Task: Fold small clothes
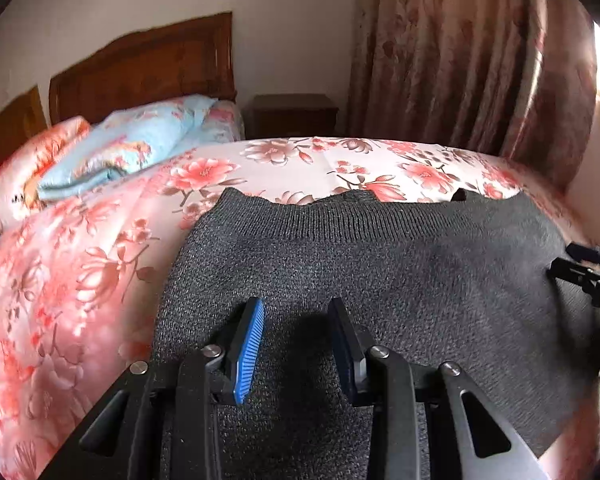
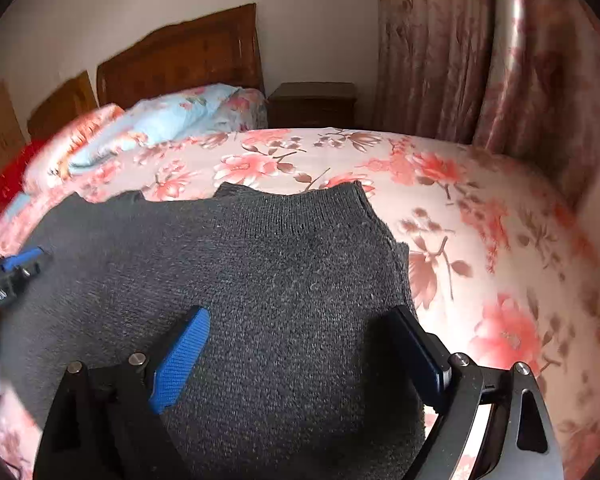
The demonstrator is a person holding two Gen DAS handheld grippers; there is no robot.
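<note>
Sweater (image 1: 380,264) | dark grey knit | flat on floral bedspread (image 1: 80,280)

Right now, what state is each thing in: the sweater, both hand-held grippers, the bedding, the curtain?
dark grey sweater: lying flat on the bed, ribbed edge on the far side, not gripped.
left hand-held gripper: open, narrow gap, above the sweater, nothing between the pads.
right hand-held gripper: open wide, over the sweater's right part, holding nothing.
floral bedspread: spread out under the sweater.
blue quilt: bunched near the headboard.
curtain: drawn.
</note>
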